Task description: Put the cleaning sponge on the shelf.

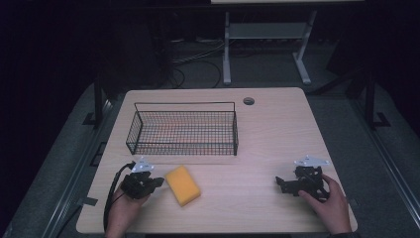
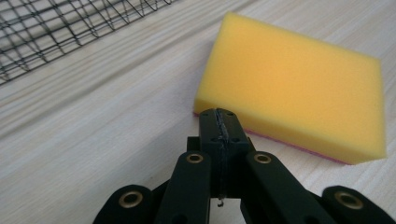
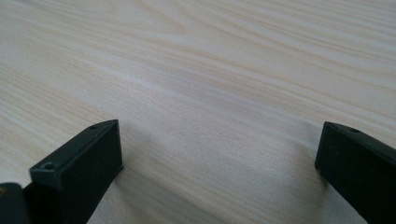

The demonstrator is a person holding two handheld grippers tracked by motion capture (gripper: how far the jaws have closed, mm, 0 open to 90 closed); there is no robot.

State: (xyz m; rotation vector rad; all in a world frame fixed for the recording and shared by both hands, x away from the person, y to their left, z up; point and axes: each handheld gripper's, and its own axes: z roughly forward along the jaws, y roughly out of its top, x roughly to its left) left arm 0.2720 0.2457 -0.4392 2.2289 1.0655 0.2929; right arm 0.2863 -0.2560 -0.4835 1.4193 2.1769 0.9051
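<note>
A yellow sponge [image 1: 183,185] with a thin pink underside lies flat on the light wooden table [image 1: 257,134], near its front left. My left gripper [image 1: 159,181] sits just left of it, jaws pressed together with nothing between them; in the left gripper view its tip [image 2: 219,115] points at the near edge of the sponge [image 2: 294,88], very close to it. My right gripper [image 1: 279,182] rests low over the table at the front right, held by a hand. Its two jaws stand wide apart over bare wood [image 3: 219,135].
A black wire basket [image 1: 184,130] stands on the table behind the sponge, with nothing visible inside; its mesh [image 2: 56,28] shows at the top left of the left gripper view. A round cable hole [image 1: 248,101] sits near the far edge. A cable trails from the left gripper.
</note>
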